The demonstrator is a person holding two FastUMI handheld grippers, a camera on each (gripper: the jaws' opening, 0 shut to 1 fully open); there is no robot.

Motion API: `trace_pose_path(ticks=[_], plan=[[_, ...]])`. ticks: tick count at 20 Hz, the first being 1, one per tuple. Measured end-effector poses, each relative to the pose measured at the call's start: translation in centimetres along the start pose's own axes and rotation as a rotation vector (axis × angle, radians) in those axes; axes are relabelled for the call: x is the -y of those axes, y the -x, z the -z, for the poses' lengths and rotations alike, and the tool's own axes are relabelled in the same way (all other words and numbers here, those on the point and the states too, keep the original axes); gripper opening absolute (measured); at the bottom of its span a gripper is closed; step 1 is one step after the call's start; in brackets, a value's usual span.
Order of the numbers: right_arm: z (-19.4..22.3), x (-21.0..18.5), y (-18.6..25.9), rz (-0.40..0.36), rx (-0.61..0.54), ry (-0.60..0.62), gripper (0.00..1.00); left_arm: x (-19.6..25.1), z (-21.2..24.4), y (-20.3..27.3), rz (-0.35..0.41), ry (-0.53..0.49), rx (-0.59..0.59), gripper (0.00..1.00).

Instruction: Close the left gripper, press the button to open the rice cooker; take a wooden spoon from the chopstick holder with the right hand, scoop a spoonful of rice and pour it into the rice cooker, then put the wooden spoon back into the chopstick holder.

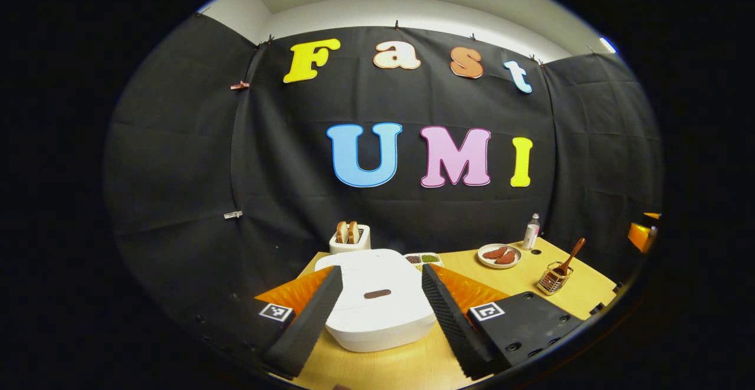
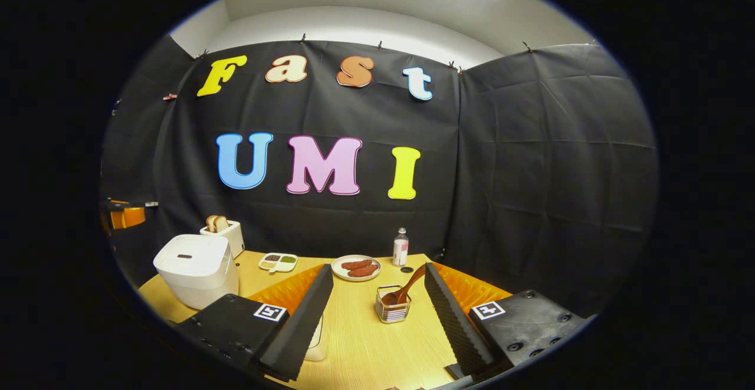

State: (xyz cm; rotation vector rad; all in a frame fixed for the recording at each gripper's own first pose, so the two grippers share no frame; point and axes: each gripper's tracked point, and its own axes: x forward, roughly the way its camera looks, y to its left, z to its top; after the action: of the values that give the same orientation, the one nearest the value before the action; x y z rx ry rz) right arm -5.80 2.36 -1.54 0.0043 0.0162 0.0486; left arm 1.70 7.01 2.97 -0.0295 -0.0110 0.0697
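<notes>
While both grippers' jaws gape wide, rice cooker (image 1: 377, 301) sits shut, wooden spoon (image 2: 407, 287) in chopstick holder (image 2: 392, 310).

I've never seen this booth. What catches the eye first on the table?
The white rice cooker, lid shut, sits right between the open left gripper's fingers. Ahead of the open right gripper, a wooden spoon leans in the wire chopstick holder.

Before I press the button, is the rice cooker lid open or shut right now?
Shut. The rice cooker has its lid lying flat on the body in both views, and no gap shows around it.
</notes>
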Motion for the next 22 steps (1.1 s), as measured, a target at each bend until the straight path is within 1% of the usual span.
trace_pose_path(ticks=[1, 2, 3, 4, 5, 6, 7, 8, 9, 10, 11, 12, 13, 14, 17, 20, 22], plan=[[0.3, 0.0, 0.4, 0.000, -0.009, 0.001, 0.98, -0.5, -0.2, -1.1, -0.002, -0.001, -0.007, 0.89], [0.6, 0.0, 0.9, 0.001, -0.018, 0.000, 0.98, -0.7, -0.4, -2.2, 0.002, -0.001, -0.014, 0.80], [1.0, 0.1, 1.2, 0.004, -0.027, -0.002, 0.98, -0.7, -0.5, -3.0, 0.017, -0.002, -0.022, 0.74], [1.4, 0.2, 1.6, 0.007, -0.037, -0.003, 0.98, -0.6, -0.3, -4.0, 0.034, -0.004, -0.035, 0.65], [1.8, 0.3, 2.0, 0.012, -0.048, -0.002, 0.98, -0.4, -0.1, -5.0, 0.059, -0.006, -0.054, 0.60], [2.0, 0.5, 2.5, 0.018, -0.056, -0.005, 0.96, 0.1, 0.8, -6.1, 0.093, -0.012, -0.092, 0.52], [2.2, 0.5, 2.9, 0.018, -0.060, -0.007, 0.98, 0.5, 1.7, -7.0, 0.121, -0.025, -0.125, 0.46], [2.4, 0.6, 3.2, 0.021, -0.065, -0.007, 0.98, 0.8, 2.9, -8.2, 0.142, -0.026, -0.162, 0.45], [2.7, 0.6, 3.5, 0.022, -0.075, -0.007, 0.98, 0.9, 4.1, -9.1, 0.158, -0.011, -0.204, 0.42], [3.1, 0.7, 3.9, 0.022, -0.089, -0.013, 0.96, 1.1, 5.3, -9.9, 0.166, 0.017, -0.244, 0.37], [3.5, 1.1, 4.1, 0.025, -0.106, -0.022, 0.96, 1.1, 6.2, -10.7, 0.161, 0.048, -0.281, 0.30], [3.7, 1.5, 4.4, 0.034, -0.116, -0.031, 0.98, 1.1, 7.2, -11.7, 0.155, 0.072, -0.312, 0.21], [3.8, 2.2, 4.7, 0.048, -0.120, -0.036, 0.98, 0.9, 8.1, -12.5, 0.143, 0.081, -0.336, 0.18], [3.9, 2.7, 4.9, 0.063, -0.125, -0.040, 0.98, 0.5, 9.0, -13.2, 0.130, 0.086, -0.359, 0.10], [4.6, 3.3, 5.4, 0.084, -0.148, -0.049, 0.98, 0.2, 11.9, -14.6, 0.128, 0.094, -0.454, 0.07], [5.3, 2.9, 5.7, 0.079, -0.169, -0.050, 0.98, -0.4, 13.2, -15.6, 0.108, 0.114, -0.502, 0.07], [5.6, 2.5, 5.7, 0.069, -0.179, -0.041, 0.98, -0.4, 13.7, -15.5, 0.109, 0.142, -0.513, 0.07]])
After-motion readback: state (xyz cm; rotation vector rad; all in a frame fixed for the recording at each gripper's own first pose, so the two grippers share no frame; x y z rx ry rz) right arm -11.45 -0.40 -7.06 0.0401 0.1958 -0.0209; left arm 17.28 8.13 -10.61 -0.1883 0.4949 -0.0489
